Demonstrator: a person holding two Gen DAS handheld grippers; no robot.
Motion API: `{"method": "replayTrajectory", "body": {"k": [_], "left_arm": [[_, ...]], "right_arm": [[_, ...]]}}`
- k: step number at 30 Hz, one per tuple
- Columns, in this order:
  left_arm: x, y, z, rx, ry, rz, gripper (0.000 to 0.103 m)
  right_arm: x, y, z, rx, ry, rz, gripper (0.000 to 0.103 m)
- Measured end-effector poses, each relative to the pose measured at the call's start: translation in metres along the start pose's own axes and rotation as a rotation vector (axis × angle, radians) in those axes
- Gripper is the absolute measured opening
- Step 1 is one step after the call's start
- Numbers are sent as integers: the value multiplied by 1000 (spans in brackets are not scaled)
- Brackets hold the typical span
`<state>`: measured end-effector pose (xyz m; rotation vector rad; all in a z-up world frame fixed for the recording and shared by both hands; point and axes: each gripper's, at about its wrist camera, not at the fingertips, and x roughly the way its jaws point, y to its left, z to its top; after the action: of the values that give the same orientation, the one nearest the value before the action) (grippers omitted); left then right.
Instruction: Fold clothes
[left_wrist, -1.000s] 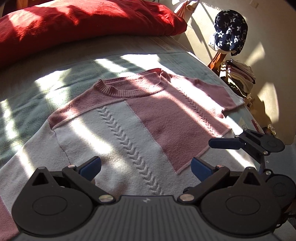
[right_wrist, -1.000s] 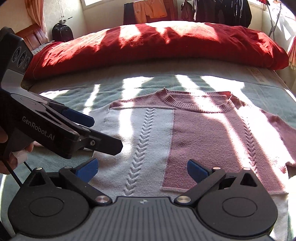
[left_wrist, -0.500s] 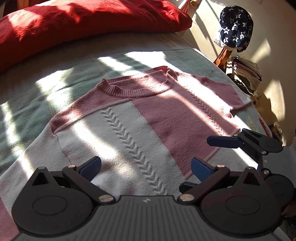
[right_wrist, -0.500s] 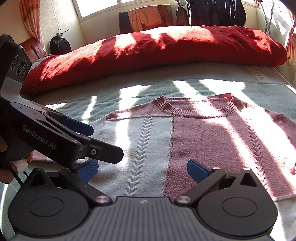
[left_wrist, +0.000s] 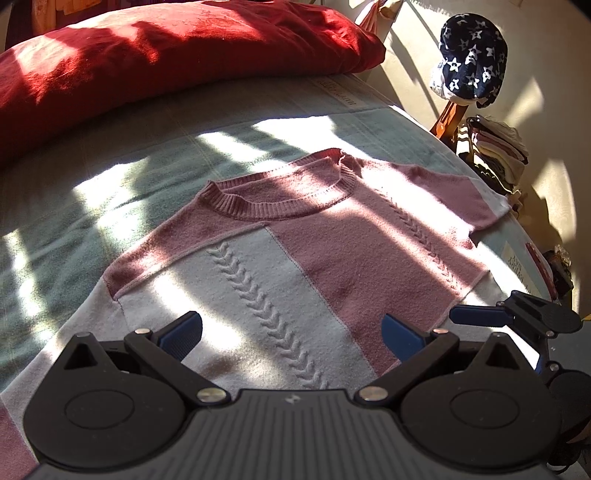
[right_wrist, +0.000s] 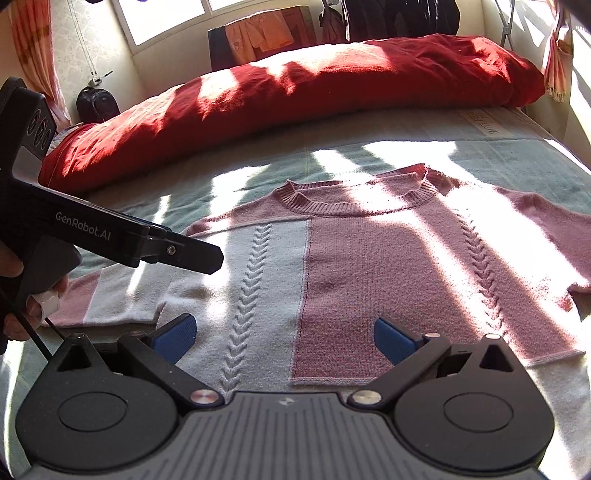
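Sweater (left_wrist: 295, 266): a pink and pale grey knit with a ribbed round collar and raised braid lines, lying flat and face up on the bed, both sleeves spread out to the sides, collar towards the red quilt.
Bed (right_wrist: 517, 155): covered with a pale green sheet, striped by sunlight and shadow.
Red quilt (right_wrist: 295, 96): bunched in a long roll across the far end of the bed, apart from the sweater.
Left gripper (left_wrist: 291, 332): hovers over the sweater's grey lower half near the hem; its jaws are spread wide with nothing between them.
Right gripper (right_wrist: 284, 336): hovers over the lower middle of the sweater, above the seam between grey and pink; its jaws are also wide apart and empty.
Left sleeve (right_wrist: 110, 295): grey with a pink cuff, lying under the left gripper as the right wrist view shows it.
Star-patterned cloth (left_wrist: 469, 70): dark blue, hanging beside the bed against the wall.
Stacked clothes (left_wrist: 495, 147): piled beside the bed, below the star-patterned cloth.
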<state>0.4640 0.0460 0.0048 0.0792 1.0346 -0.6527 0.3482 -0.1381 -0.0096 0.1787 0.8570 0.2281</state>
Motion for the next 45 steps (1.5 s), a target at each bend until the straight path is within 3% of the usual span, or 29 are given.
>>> {"method": "replayTrajectory", "body": {"k": [4,10,16,23,31,38,41,45], "left_arm": [[-3,5,-4,-22,2,10,102],[5,8,-9,-44,29,10,102],[18,-4,5,50,48,-14,102],[34,-16,5,94,76,-40,102],[39,-20,-10,124,130,-41,102],[45,-30,-18,148,166,-46,102],[45,-32,-19,162,173,-59,102],[48,-30,-19,158,186,-52,102]], "right_arm": [[0,2,-6,-13,41,5,103],[1,4,-3,-38,23,2,103],[1,-9,-11,51,4,-40,103],[-1,-19,-72,120,181,-121,103],[-38,-20,-131,5,429,-231,103],[-44,-58,-105,48,274,-307,103],[-43,-88,-111,128,278,-340,103],[-68,-131,-130,339,302,-415,103]]}}
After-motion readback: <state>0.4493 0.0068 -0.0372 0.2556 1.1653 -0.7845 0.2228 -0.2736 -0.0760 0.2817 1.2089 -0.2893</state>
